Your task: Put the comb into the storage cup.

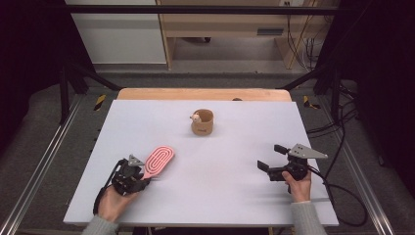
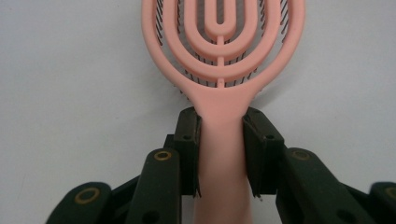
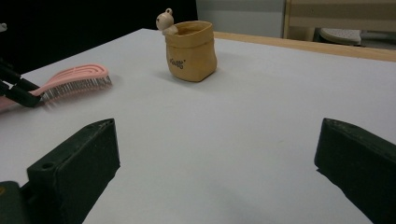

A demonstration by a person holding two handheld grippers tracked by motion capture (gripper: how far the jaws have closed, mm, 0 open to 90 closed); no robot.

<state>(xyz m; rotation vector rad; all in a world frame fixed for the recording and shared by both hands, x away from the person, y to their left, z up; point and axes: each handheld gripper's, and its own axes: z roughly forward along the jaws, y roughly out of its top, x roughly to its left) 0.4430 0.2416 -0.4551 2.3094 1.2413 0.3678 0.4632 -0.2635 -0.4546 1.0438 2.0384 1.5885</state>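
Clamping the pink hairbrush (image 2: 223, 60) by its handle at seven o'clock, the left gripper (image 1: 128, 177) has the grasp made. At four o'clock the right gripper (image 1: 274, 161) sits spread and empty. At twelve o'clock stands the tan pot (image 1: 202, 122), probably where the brush goes next: lift, carry forward, tip upright.

The left tool (image 2: 221, 154) is clamped on the handle of a pink hairbrush (image 2: 223, 60), one black jaw pressed against each side of the handle just below where it widens into the head. The head is an open frame of nested oval loops, with dark bristles visible through the gaps. Beneath the hairbrush lies the pale counter (image 2: 70, 70); bristles point toward it.
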